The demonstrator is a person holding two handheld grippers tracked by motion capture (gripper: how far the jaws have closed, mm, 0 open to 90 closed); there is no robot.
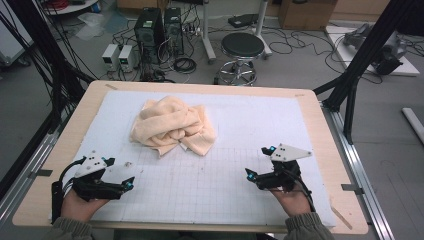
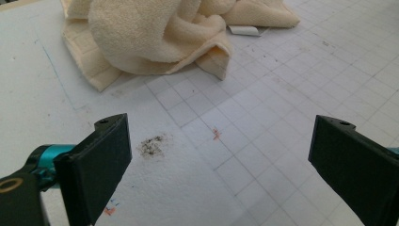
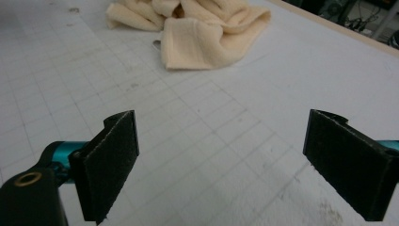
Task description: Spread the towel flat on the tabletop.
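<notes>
Your left gripper [image 1: 121, 174] sits at the near left of the table [image 1: 65, 150], its jaws spread wide with nothing between them. In the left gripper view the two black pads [image 2: 101, 165] stand far apart over the white gridded mat [image 2: 244, 141], and a dark smudge [image 2: 151, 146] marks the mat just ahead of the left pad, with a small orange mark [image 2: 216, 133] a little beyond it.

Your right gripper [image 1: 258, 162] rests at the near right, likewise released, jaws parted and holding nothing. Its own view shows both pads [image 3: 113, 162] well apart above bare grid lines.

Between and beyond the two grippers lies the towel [image 1: 172, 125], a cream-coloured terry cloth crumpled into a loose heap on the far half of the mat, a little left of centre. You touch it with neither gripper; both stay well apart from it on the near side. From the left gripper view the towel [image 2: 155, 33] bunches up in thick folds, one flat corner spreading toward the near left, and a small white tag [image 2: 244, 30] peeks out at its right edge. From the right gripper view the towel [image 3: 197, 33] shows a flat folded flap lying toward you, with the rumpled bulk behind it.

Past the table a black stool [image 1: 242, 47] stands on the floor.
</notes>
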